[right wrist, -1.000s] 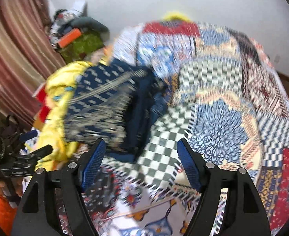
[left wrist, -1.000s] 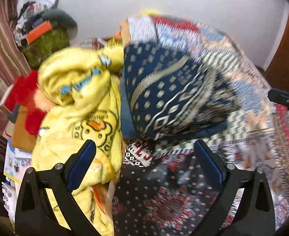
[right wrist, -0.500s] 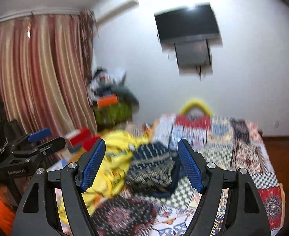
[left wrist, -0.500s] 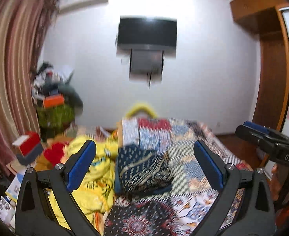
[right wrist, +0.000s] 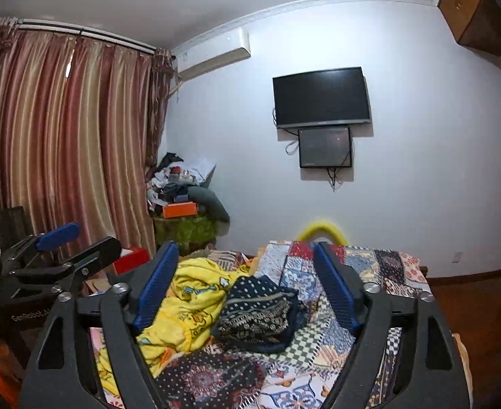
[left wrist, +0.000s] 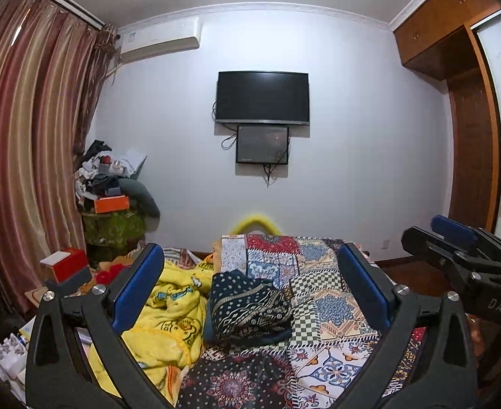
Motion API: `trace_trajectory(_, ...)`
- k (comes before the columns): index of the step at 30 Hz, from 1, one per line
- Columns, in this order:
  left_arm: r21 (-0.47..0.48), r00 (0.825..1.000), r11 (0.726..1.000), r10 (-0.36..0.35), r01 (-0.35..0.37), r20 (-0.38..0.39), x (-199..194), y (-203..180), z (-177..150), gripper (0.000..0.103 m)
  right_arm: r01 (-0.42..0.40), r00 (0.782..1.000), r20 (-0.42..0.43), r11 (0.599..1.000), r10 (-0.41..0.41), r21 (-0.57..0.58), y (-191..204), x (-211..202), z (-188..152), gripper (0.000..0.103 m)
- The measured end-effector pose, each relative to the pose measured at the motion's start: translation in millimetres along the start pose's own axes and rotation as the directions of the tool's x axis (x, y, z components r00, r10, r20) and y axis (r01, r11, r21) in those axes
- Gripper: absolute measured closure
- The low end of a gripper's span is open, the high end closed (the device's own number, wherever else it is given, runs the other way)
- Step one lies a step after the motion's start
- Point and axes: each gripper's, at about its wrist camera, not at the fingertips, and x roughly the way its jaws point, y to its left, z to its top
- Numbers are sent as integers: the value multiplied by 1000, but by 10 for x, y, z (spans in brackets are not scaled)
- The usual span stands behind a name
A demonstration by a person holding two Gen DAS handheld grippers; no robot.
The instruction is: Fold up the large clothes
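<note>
A folded navy garment with cream patterns (left wrist: 248,308) lies on the patchwork bedspread (left wrist: 322,293); it also shows in the right wrist view (right wrist: 259,313). My left gripper (left wrist: 250,289) is open and empty, held well back from and above the garment. My right gripper (right wrist: 247,289) is open and empty, also held back from it. The right gripper shows at the right edge of the left wrist view (left wrist: 454,248). The left gripper shows at the left of the right wrist view (right wrist: 66,248).
A crumpled yellow blanket (left wrist: 172,320) lies left of the garment. A cluttered stand (left wrist: 114,204) is by the striped curtain (left wrist: 29,153). A TV (left wrist: 262,97) hangs on the far wall. A wooden wardrobe (left wrist: 468,119) stands at the right.
Both grippers have lifted up and pulled back from the bed. The views went from looking down at the garment to looking level at the far wall.
</note>
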Motion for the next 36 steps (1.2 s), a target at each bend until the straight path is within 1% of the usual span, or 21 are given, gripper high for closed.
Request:
trace_trajectory(2, -4, 1000, 1000, 5, -5, -12, 5, 7, -36, 0, 12, 1000, -8, 1000, -12, 8, -11, 1, -18, 18)
trace_trajectory(3, -8, 1000, 1000, 5, -6, -21, 24, 22, -58, 0, 21, 1000, -18, 1000, -21, 17, -23, 36, -28, 15)
trace_trajectory(4, -11, 1000, 1000, 8, -8, -27, 31, 32, -71, 0, 27, 999, -23, 999, -26, 23, -26, 29, -39, 7)
trace_trajectory(6, -17, 999, 1000, 13, -14, -37, 52, 46, -99, 0, 45, 999, -19, 999, -45, 28, -32, 39, -55, 0)
trace_trajectory(8, -21, 999, 1000, 15, -16, -44, 72, 69, -120, 0, 65, 998, -14, 998, -65, 21, -37, 53, -50, 0)
trace_trajectory(12, -29, 998, 999, 15, -17, -55, 98, 85, -171, 0, 63, 998, -26, 998, -62, 30, -68, 89, -35, 0)
trace_trajectory(18, -17, 998, 1000, 19, -20, -68, 162, 81, -199, 0, 74, 997, -38, 997, -73, 34, -91, 11, -141, 0)
trace_trajectory(36, -18, 997, 1000, 0, -1, -71, 182, 102, -193, 0, 93, 994, -59, 995, -90, 49, -144, -35, -111, 0)
